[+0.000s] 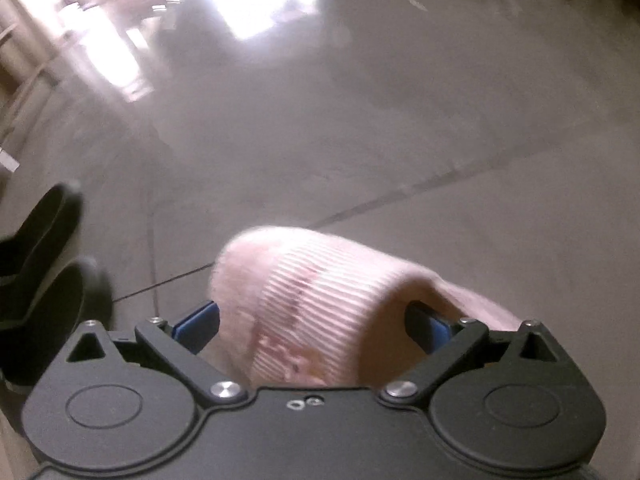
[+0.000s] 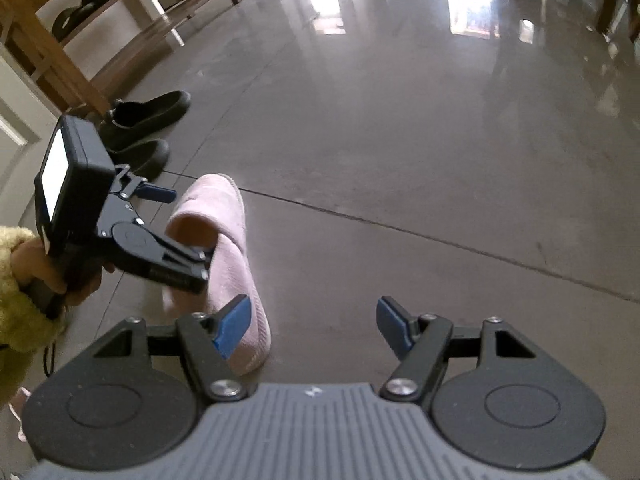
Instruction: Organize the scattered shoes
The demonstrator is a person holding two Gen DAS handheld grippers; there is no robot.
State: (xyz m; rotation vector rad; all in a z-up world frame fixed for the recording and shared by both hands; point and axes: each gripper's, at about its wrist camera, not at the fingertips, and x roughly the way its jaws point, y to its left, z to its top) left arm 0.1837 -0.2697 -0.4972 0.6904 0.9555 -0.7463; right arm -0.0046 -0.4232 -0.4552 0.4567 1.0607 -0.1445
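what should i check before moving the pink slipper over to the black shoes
1. Left gripper grip on the pink slipper: fingers straddle its upper, closure unclear: cannot tell.
2. Slipper clear of the floor: heel looks down: not ok.
3. Right gripper free: open, holding nothing: ok.
4. Black shoes paired by the wooden rack: side by side: ok.
5. Floor between slipper and black shoes clear: ok.
6. Second pink slipper located: not in view: cannot tell.

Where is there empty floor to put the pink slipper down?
The floor lies bare right of the pink slipper, ahead of the right gripper. Left is crowded: black shoes by the wooden rack, and the left gripper.
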